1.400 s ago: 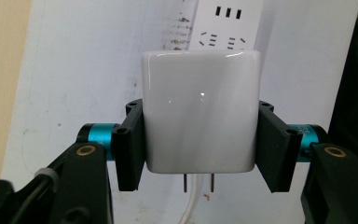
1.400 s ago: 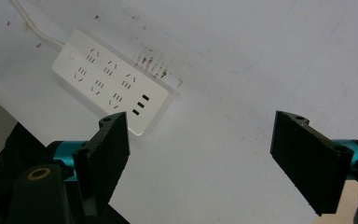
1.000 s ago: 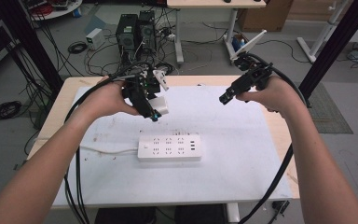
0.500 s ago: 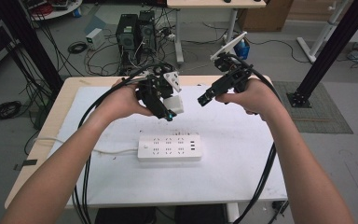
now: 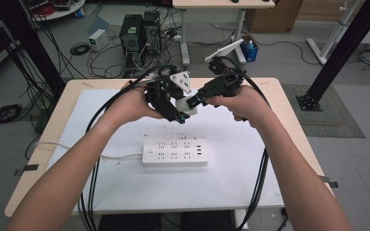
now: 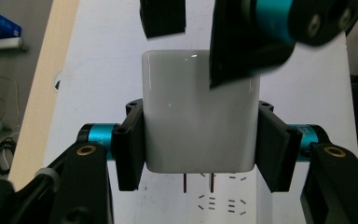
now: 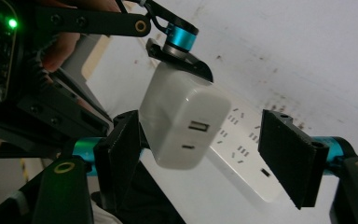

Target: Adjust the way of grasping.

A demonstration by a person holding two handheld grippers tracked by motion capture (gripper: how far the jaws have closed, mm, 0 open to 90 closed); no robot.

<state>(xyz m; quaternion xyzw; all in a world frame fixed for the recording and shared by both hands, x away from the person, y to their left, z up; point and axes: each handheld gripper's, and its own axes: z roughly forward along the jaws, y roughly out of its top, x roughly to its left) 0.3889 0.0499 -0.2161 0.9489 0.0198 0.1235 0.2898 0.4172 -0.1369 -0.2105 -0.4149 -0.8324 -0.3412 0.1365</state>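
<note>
A white USB charger (image 6: 198, 123) hung above the white-covered table (image 5: 250, 168), clamped by its sides in the left gripper (image 5: 173, 108), prongs pointing down toward a white power strip (image 5: 174, 152) lying below it. The right gripper (image 5: 198, 98), its jaws just closing, stood around the charger's other end, one pad beside the casing, the other apart from it.

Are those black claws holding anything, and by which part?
The left gripper clamps a white charger by its two flat sides; the right gripper straddles its end, not yet gripping.
</note>
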